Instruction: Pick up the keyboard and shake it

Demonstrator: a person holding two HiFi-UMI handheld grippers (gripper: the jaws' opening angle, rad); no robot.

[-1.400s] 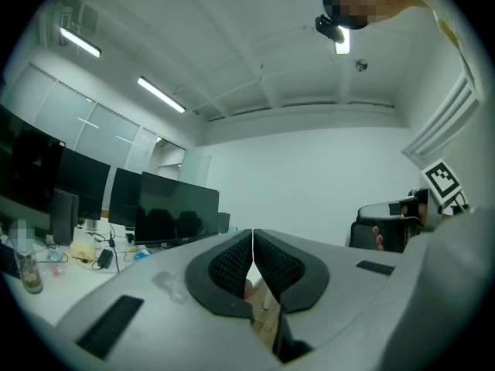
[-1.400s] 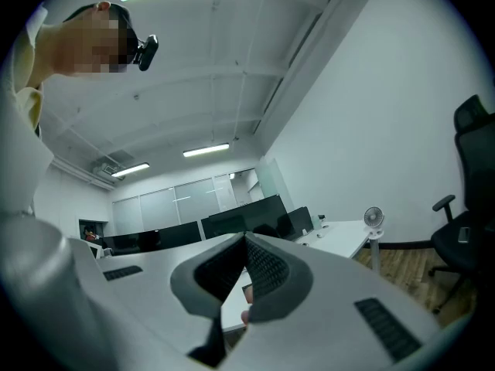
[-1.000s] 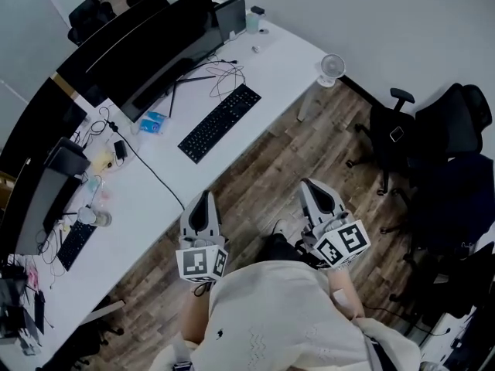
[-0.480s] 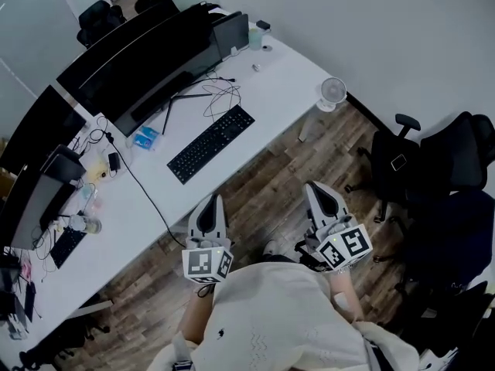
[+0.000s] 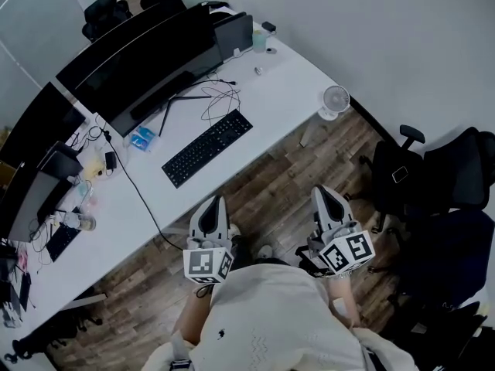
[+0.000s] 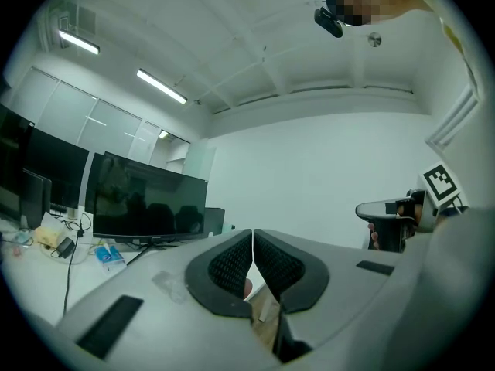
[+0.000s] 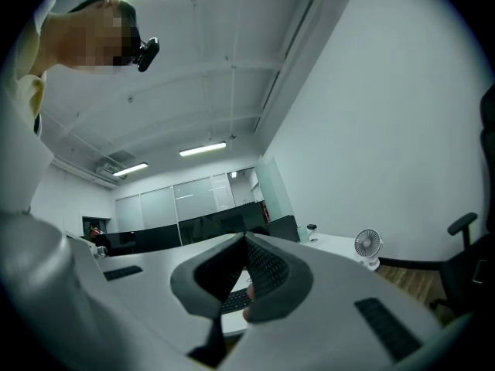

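Observation:
The black keyboard (image 5: 207,148) lies slantwise on the white desk (image 5: 290,72), in front of the big monitors. Both grippers hang over the wooden floor, well short of the desk edge and close to my body. My left gripper (image 5: 213,201) points toward the desk with its jaws pressed together and nothing in them. My right gripper (image 5: 326,192) is shut and empty too. In the right gripper view a strip of the keyboard (image 7: 235,301) shows far off below the closed jaws. The keyboard does not show in the left gripper view.
Dark monitors (image 5: 147,49) line the desk's back, with loose cables (image 5: 220,95) and a blue packet (image 5: 144,137) beside the keyboard. A small fan (image 5: 336,99) stands at the desk's right corner. Black office chairs (image 5: 437,172) crowd the right. A second keyboard (image 5: 60,242) lies far left.
The head view has drifted, so the desk and keyboard sit further left and the fan lower in the picture. Both grippers stay shut and empty in front of my body.

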